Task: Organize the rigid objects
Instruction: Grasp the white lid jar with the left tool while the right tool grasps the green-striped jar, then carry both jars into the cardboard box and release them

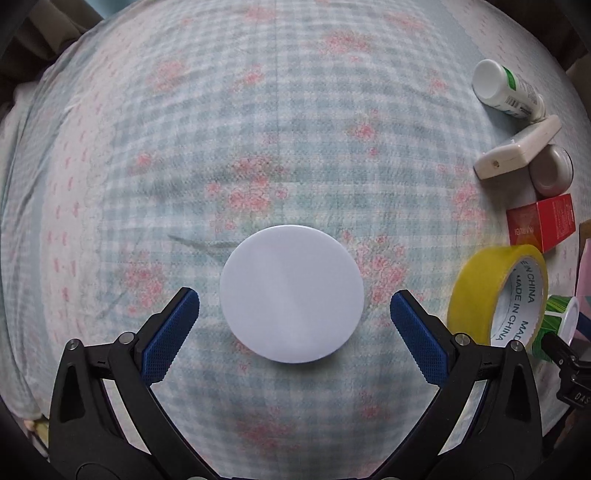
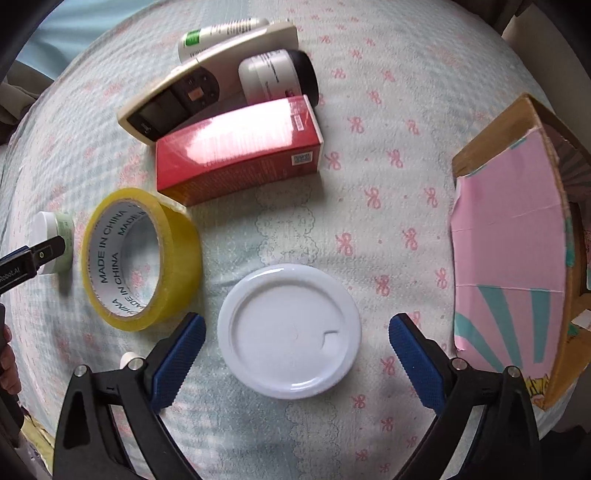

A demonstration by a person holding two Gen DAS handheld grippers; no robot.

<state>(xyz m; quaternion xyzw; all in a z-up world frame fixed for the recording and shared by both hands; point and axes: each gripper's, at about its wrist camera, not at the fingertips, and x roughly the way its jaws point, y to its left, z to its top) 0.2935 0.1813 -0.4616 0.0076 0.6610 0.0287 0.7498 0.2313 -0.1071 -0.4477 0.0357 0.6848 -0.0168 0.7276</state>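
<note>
A plain white round disc (image 1: pixel 291 258) lies flat on the patterned bedsheet. My left gripper (image 1: pixel 294 297) points down over it, open, with a blue pad on each side and a gap to the disc's edge. A white plastic lid (image 2: pixel 289 354) with a raised rim lies flat further right. My right gripper (image 2: pixel 297 321) hangs above it, also open, its pads clear of the lid on both sides. A roll of yellow tape (image 2: pixel 140 258) stands on edge between the two spots, also in the left wrist view as the yellow tape (image 1: pixel 498 295).
Behind the tape lie a red carton (image 2: pixel 240 147), a cream remote (image 2: pixel 199 81), a white jar with a black cap (image 2: pixel 280 75) and a white bottle (image 2: pixel 221 35). A small green-labelled pot (image 2: pixel 55 240) sits left of the tape. A cardboard box with pink lining (image 2: pixel 517 266) stands at the right.
</note>
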